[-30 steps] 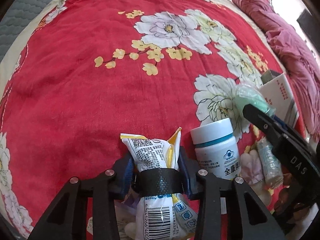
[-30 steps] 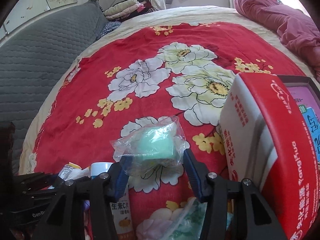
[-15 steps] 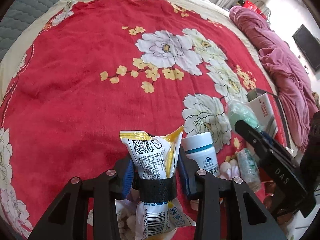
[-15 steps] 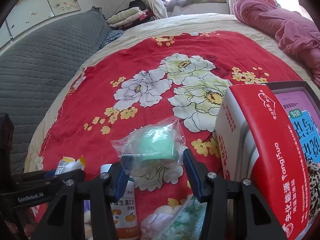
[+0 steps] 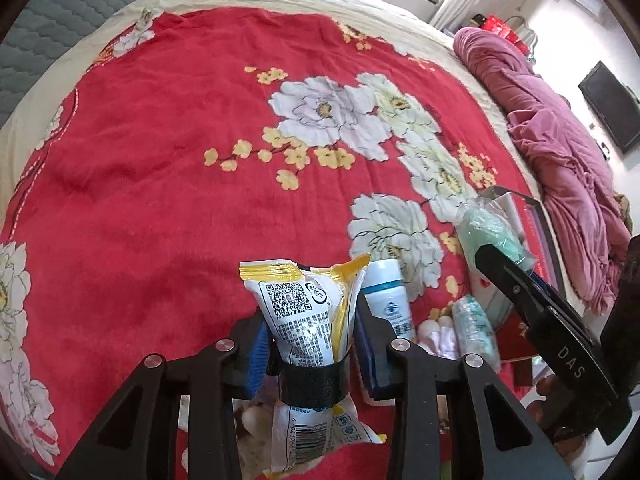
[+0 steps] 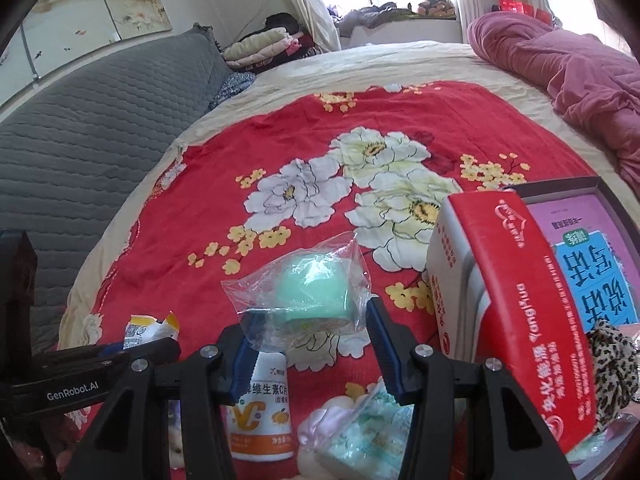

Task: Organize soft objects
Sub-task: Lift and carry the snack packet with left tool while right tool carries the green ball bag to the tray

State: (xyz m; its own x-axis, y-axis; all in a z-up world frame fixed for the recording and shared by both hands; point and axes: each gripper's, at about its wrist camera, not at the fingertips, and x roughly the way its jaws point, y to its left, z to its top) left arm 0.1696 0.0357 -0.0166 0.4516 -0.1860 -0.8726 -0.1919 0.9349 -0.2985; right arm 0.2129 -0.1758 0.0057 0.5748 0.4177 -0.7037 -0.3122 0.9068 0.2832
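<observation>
Nearest, in the left wrist view, my left gripper (image 5: 310,340) pinches a yellow-and-white snack packet (image 5: 304,308) at its waist, where a black band wraps it; the packet's long axis runs up and away along the fingers, its printed code end uppermost and its barcode end hanging below the grip. In the right wrist view, my right gripper (image 6: 308,320) is closed on a clear bag holding a mint-green soft ball (image 6: 310,286); the blue pads (image 6: 245,338) press the bag's sides, and the ball sits just beyond the fingertips.

Below and between both tools lies the remaining clutter on the red floral blanket (image 5: 160,180): a white vitamin bottle (image 6: 260,408) standing upright, a pale pink soft thing (image 6: 320,428) and a mint-patterned packet (image 6: 368,416) just beside it. Both held items hang above this heap, apart from it.

To my right, touching nothing I hold, a red-and-white carton (image 6: 508,312) stands tilted against an open box (image 6: 560,188) with a purple-and-blue printed sheet inside. I judge this box the likely receptacle: it lies to the right of both tools, so my right hand is the nearer, and the ball would go first.

Farther off, the blanket is bare; beyond it lie a pink quilt (image 6: 560,64) and a grey headboard (image 6: 80,128).
</observation>
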